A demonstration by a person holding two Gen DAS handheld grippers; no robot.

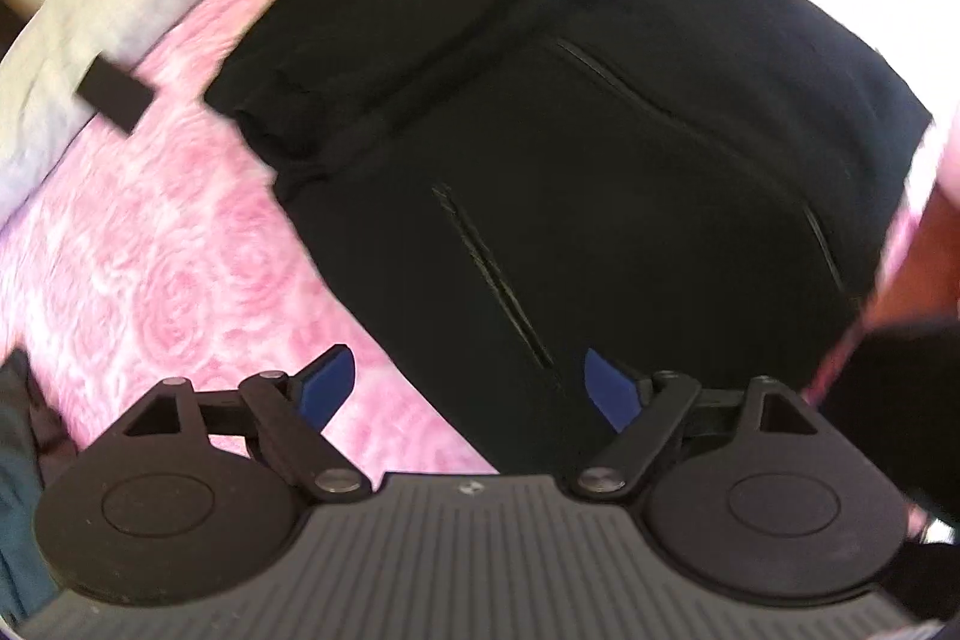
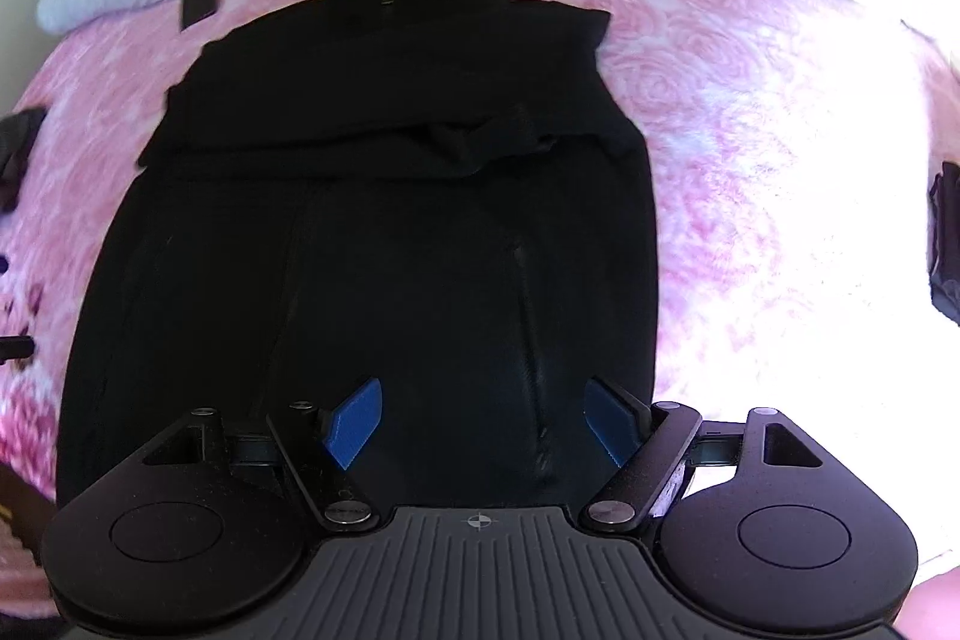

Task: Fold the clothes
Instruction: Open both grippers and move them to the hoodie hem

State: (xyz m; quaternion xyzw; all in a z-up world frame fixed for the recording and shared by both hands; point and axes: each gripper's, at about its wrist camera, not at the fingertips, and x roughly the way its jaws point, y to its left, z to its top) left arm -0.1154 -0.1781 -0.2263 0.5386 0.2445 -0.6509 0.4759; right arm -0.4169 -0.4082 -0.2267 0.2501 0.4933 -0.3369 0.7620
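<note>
A black zip jacket lies flat on a pink rose-patterned bedspread, its sleeves folded across the chest; it also shows in the right wrist view, collar at the far end. My left gripper is open and empty, hovering above the jacket's hem at its left edge. My right gripper is open and empty, hovering above the hem near the jacket's right side. Pocket zips show on the front.
A grey pillow lies at the head of the bed with a small black rectangular object against it. Dark clothes lie at the left edge. Another dark item lies at the right of the bedspread.
</note>
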